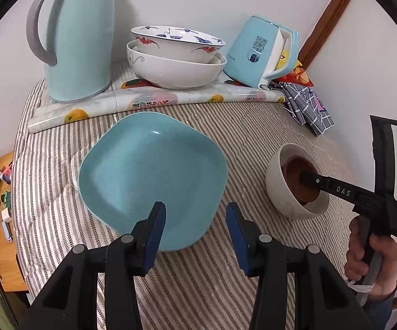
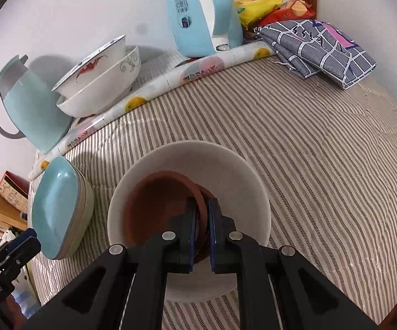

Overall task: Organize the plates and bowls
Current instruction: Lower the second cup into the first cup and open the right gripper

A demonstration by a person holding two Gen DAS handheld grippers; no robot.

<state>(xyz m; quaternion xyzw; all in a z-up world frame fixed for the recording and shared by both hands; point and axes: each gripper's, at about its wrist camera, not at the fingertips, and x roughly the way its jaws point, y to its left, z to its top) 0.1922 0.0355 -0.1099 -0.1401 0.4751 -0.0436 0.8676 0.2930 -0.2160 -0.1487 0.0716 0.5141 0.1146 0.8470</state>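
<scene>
On the striped tablecloth (image 1: 253,148), a small white bowl (image 1: 278,184) holds a smaller reddish-brown bowl (image 1: 294,173) nested inside it. The right gripper (image 2: 201,220) reaches into this pair, its blue-padded jaws clenched on the brown bowl's rim at about 5 o'clock of the white bowl. From the left wrist view, that gripper's finger enters the bowl from 3 o'clock, and a hand (image 1: 372,258) grips its handle at the frame's edge.

At 9 o'clock of the white bowl lies the turquoise plate (image 1: 151,176), squarish with rounded corners and a glossy glaze. The right wrist view shows it resting on a second, pale greenish plate (image 2: 85,214) beneath. The left gripper (image 1: 195,233) hovers at the plate's 6 o'clock edge, jaws parted and holding nothing; one pad overlaps the rim, but contact cannot be told.

At 12 o'clock, by the wall, two large porcelain bowls are stacked: a painted bowl (image 1: 176,41) with red and blue motifs sits tilted inside a plain white one (image 1: 176,71). A pale-blue thermos jug (image 1: 80,41) stands at their 9 o'clock, its top cut off; a matching electric kettle (image 1: 256,52) stands at 3 o'clock. A rolled fruit-patterned sheet (image 1: 143,101) lies before them. A folded checked cloth (image 2: 319,49) and crinkled snack packets (image 2: 267,2) sit at the far corner, partly hidden behind the kettle.
</scene>
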